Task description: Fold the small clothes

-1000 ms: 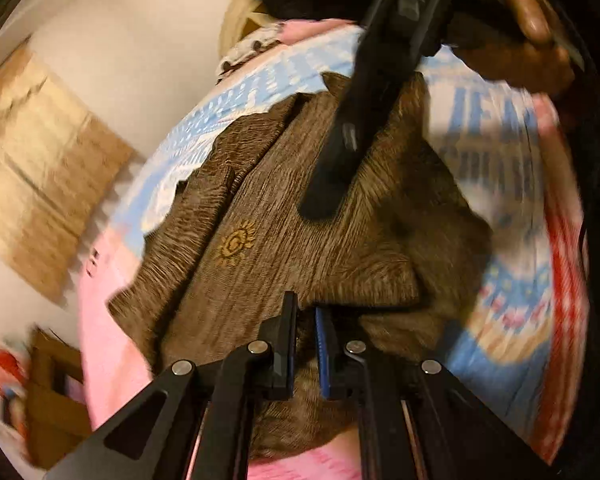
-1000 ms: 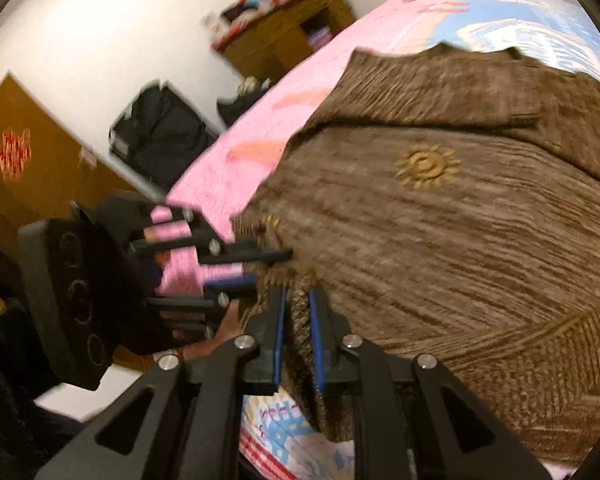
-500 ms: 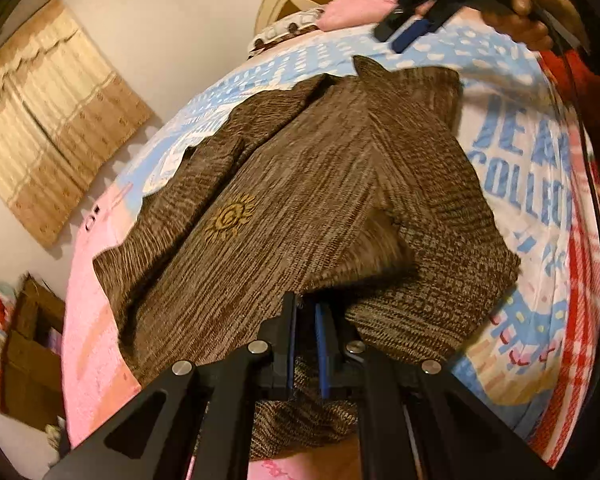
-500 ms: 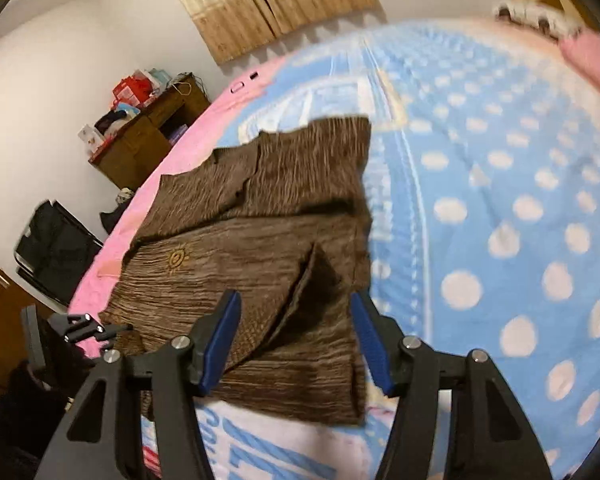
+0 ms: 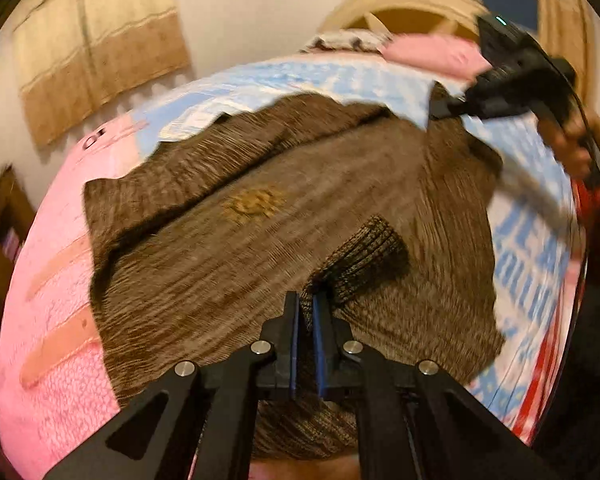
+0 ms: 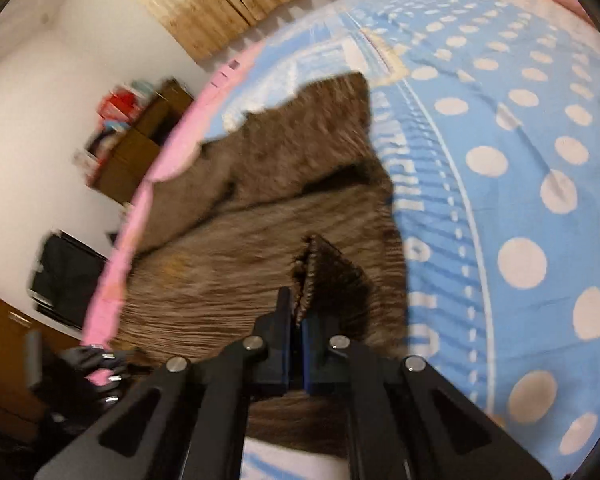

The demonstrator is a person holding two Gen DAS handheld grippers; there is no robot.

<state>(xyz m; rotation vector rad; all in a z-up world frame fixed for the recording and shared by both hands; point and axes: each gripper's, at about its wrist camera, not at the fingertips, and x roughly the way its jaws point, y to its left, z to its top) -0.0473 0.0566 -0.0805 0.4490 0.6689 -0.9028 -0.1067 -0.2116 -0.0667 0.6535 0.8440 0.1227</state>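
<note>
A brown knitted sweater (image 5: 240, 240) with a small yellow sun badge (image 5: 256, 202) lies spread on the bed. My left gripper (image 5: 305, 300) pinches its ribbed cuff (image 5: 368, 256), its jaws closing tight with the knit between the blue pads. In the right wrist view the sweater (image 6: 220, 272) fills the middle. My right gripper (image 6: 296, 308) is closing on a raised fold (image 6: 324, 268) at its edge, and the fabric is pressed between the pads. The right gripper (image 5: 436, 110) also shows at the sweater's far corner, and the left gripper (image 6: 100, 356) at the bottom left.
The bed cover is blue with white dots (image 6: 500, 160) and has a pink border (image 5: 52, 320). A pink pillow (image 5: 432, 54) and a round headboard (image 5: 400, 12) lie beyond. A wooden cabinet (image 6: 140, 144) and a black bag (image 6: 68, 276) stand beside the bed. A hand (image 5: 568, 148) holds the right gripper.
My right gripper let go beside the left one, swung to the sweater's far side, opened wide, then shut on a fold. The left gripper rolled while holding the cuff.
</note>
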